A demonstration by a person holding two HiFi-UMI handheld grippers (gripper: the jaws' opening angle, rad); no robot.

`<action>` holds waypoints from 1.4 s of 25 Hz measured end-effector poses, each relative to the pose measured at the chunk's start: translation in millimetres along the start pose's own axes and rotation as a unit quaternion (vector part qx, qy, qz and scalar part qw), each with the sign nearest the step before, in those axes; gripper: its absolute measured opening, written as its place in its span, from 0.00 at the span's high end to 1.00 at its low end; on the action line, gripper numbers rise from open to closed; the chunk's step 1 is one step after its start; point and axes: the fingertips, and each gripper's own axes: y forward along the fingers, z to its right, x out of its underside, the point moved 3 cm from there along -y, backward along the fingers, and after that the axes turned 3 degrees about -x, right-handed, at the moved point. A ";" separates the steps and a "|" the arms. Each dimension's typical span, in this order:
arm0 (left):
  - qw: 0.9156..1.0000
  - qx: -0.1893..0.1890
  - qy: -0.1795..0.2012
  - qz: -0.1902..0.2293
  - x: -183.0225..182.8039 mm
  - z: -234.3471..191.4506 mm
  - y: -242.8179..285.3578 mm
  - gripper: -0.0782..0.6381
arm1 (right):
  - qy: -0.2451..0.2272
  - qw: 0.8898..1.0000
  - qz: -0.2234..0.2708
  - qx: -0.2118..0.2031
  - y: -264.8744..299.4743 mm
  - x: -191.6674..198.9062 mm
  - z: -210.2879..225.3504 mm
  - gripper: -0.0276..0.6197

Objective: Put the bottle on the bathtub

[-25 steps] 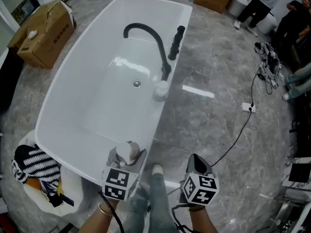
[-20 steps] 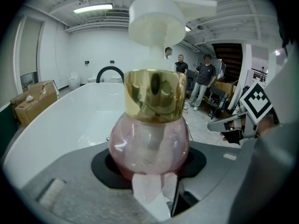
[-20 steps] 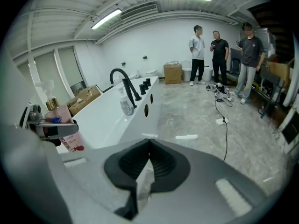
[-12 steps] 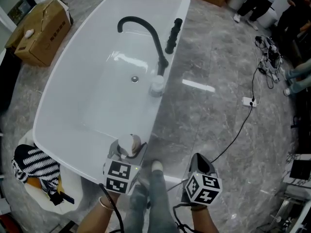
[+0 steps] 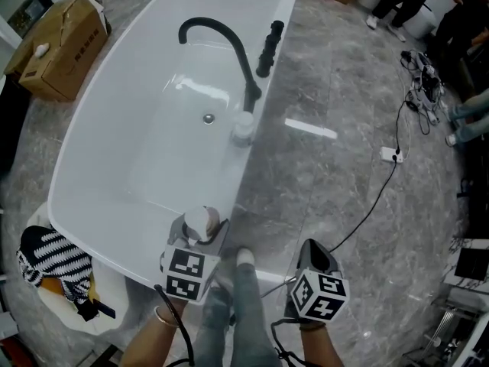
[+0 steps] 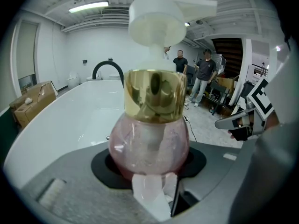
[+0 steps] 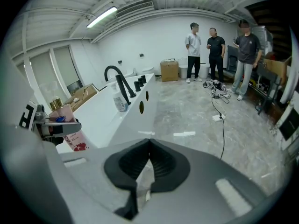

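The left gripper (image 5: 197,235) gripped the bottle (image 5: 203,222) over the bathtub (image 5: 238,176) edge, bare rim ahead; the right gripper (image 5: 312,254) hung closed, empty.

The head view looks steeply down on the bathtub (image 5: 153,159); both gripper views look low along it, sharing its faucet (image 5: 243,63).

Pink pump bottle (image 6: 149,141) clamped in left hand-held gripper (image 6: 152,192), bathtub (image 6: 60,125) behind

Nothing legible; print on cardboard box (image 5: 61,48) and bottle (image 7: 63,115) is too small.
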 end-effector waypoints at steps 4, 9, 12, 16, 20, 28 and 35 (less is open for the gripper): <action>1.000 -0.001 -0.001 -0.003 5.5 1.0 2.3 0.57 | -0.002 1.000 -0.002 0.000 1.2 1.9 0.0 0.95; 1.000 -0.001 -0.003 -0.005 13.9 1.0 3.6 0.57 | -0.005 1.000 -0.006 -0.001 3.9 4.4 -1.1 0.95; 1.000 0.001 -0.002 0.001 15.8 1.0 2.6 0.57 | -0.007 1.000 -0.009 -0.003 5.7 5.7 -3.8 0.95; 1.000 0.003 0.000 0.010 16.3 1.1 1.4 0.57 | -0.010 1.000 -0.014 -0.005 9.4 8.7 -8.1 0.95; 1.000 -0.005 0.000 0.024 19.4 3.6 -0.8 0.57 | -0.011 1.000 -0.018 -0.009 14.4 12.2 -14.1 0.95; 0.999 -0.010 -0.001 0.048 23.8 3.9 -4.7 0.57 | -0.022 0.999 -0.023 -0.022 20.8 15.5 -30.6 0.95; 0.998 -0.009 0.014 0.067 27.5 4.4 -10.5 0.57 | -0.025 0.999 -0.025 -0.023 22.2 19.1 -38.3 0.95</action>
